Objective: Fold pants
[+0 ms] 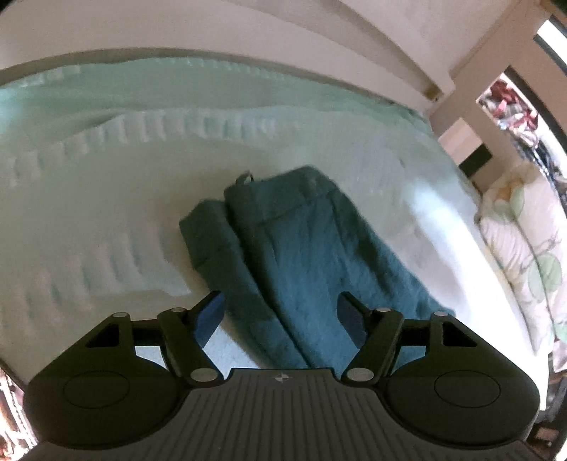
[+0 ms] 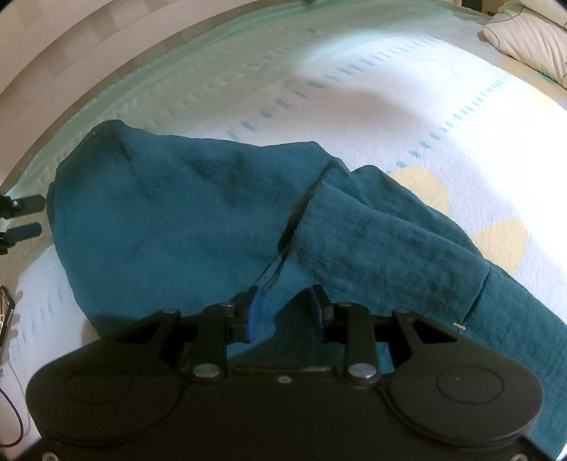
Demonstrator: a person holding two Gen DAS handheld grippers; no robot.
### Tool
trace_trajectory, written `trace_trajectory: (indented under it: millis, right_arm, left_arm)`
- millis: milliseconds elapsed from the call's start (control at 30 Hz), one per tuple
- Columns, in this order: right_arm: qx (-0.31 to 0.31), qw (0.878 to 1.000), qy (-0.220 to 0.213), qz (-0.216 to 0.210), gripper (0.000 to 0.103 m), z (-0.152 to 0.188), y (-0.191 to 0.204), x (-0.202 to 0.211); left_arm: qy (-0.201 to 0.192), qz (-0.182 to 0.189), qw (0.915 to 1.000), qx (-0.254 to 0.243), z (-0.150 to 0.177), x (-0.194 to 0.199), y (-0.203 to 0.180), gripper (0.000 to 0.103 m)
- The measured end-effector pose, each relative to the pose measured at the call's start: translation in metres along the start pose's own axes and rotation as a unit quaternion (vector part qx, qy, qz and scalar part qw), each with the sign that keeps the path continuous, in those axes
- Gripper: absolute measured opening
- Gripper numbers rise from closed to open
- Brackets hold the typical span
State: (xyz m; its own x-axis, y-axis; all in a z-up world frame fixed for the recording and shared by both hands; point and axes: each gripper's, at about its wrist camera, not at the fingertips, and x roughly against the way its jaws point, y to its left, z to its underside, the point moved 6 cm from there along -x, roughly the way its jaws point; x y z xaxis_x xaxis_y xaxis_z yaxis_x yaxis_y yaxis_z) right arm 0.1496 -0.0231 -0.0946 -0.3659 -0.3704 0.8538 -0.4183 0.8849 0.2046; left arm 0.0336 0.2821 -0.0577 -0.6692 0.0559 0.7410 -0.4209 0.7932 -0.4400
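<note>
Dark teal pants (image 1: 301, 248) lie folded lengthwise on the pale bedspread (image 1: 106, 212), waistband end away from me in the left wrist view. My left gripper (image 1: 280, 312) hovers over the near end of the pants, jaws wide apart with nothing pinched between them. In the right wrist view the pants (image 2: 195, 212) spread across the bed, one part lapped over another. My right gripper (image 2: 285, 312) is shut on a raised bunch of the teal cloth that fills the gap between its blue pads. The left gripper's fingers (image 2: 24, 216) show at the left edge, beside the cloth.
A floral pillow (image 1: 524, 255) lies at the right end of the bed, also in the right wrist view as a pillow (image 2: 524, 32) at top right. A white wooden bed frame (image 1: 471, 117) and a wall run behind. The bedspread (image 2: 389, 88) extends beyond the pants.
</note>
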Motion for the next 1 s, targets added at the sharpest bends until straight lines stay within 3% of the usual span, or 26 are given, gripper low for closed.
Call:
trace_trajectory:
  millis: [233,300,367,533,733,767,833,867,900,1000]
  right_arm:
    - [0.002,1.0,0.003,0.002,0.041,0.0,0.001,0.0]
    - [0.0,1.0,0.003,0.0,0.041,0.001,0.0,0.001]
    - [0.002,1.0,0.002,-0.001,0.041,0.002,0.0,0.002]
    - [0.008,1.0,-0.004,0.0,0.041,0.007,0.0,0.008]
    - [0.005,1.0,-0.007,-0.006,0.041,0.013,-0.001,0.019]
    - [0.004,1.0,-0.008,-0.008,0.041,0.015,-0.001,0.023]
    - [0.0,1.0,-0.011,-0.01,0.041,0.018,-0.004,0.029]
    - [-0.003,1.0,-0.013,-0.012,0.04,0.02,-0.006,0.032]
    - [-0.006,1.0,-0.013,-0.013,0.04,0.022,-0.009,0.036]
    - [-0.021,1.0,-0.01,-0.011,0.04,0.027,-0.02,0.046]
  left_arm:
    - [0.034,-0.018,0.9993,0.0,0.007,-0.029,0.008,0.071]
    - [0.034,-0.02,0.9992,0.0,0.008,-0.039,0.009,0.076]
    - [0.022,-0.016,0.9995,-0.018,0.004,-0.042,0.003,0.078]
    - [0.034,0.019,0.9978,-0.053,-0.009,-0.063,-0.021,0.078]
    - [0.035,-0.022,0.9969,-0.067,-0.009,-0.074,-0.034,0.077]
    - [0.036,-0.027,0.9966,-0.069,-0.008,-0.073,-0.036,0.073]
    - [0.029,-0.035,0.9953,-0.086,-0.008,-0.068,-0.041,0.044]
    - [0.022,-0.034,0.9937,-0.104,-0.01,-0.063,-0.047,0.022]
    - [0.014,-0.028,0.9925,-0.118,-0.01,-0.058,-0.053,0.012]
    - [-0.034,0.008,0.9828,-0.181,-0.011,-0.03,-0.089,0.01]
